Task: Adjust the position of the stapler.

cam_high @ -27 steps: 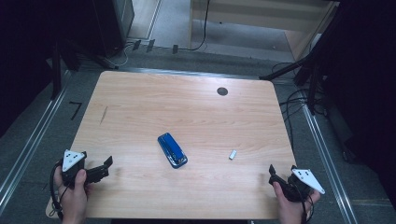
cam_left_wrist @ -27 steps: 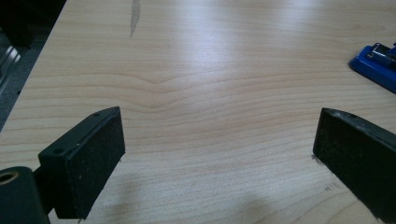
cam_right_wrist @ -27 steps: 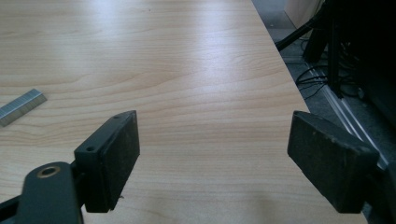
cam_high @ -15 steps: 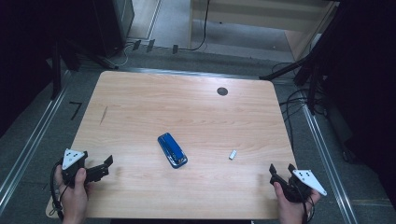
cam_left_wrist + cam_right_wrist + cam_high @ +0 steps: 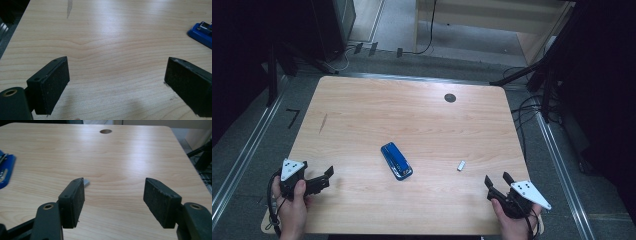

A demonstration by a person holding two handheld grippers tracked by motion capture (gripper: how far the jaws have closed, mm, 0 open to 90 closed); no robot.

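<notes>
A blue stapler [image 5: 396, 160] lies near the middle of the wooden table [image 5: 412, 120]; its end shows at the right edge of the left gripper view [image 5: 202, 34] and at the left edge of the right gripper view [image 5: 5, 170]. A small grey-white block [image 5: 460, 165] lies right of it, partly behind a jaw in the right gripper view [image 5: 86, 182]. My left gripper [image 5: 328, 176] rests open at the table's front left, its jaws wide apart over bare wood [image 5: 116, 82]. At the front right my right gripper [image 5: 497, 180] is open too, nothing between its jaws [image 5: 113, 197].
A round cable hole [image 5: 450, 98] sits near the table's far right edge. Metal rails [image 5: 242, 160] run along both sides of the table on the floor. Cables [image 5: 532, 107] and dark stands crowd the far right; a cabinet [image 5: 482, 22] stands behind.
Both grippers have shifted only slightly at the front edge. The stapler and the small block lie where they were.
</notes>
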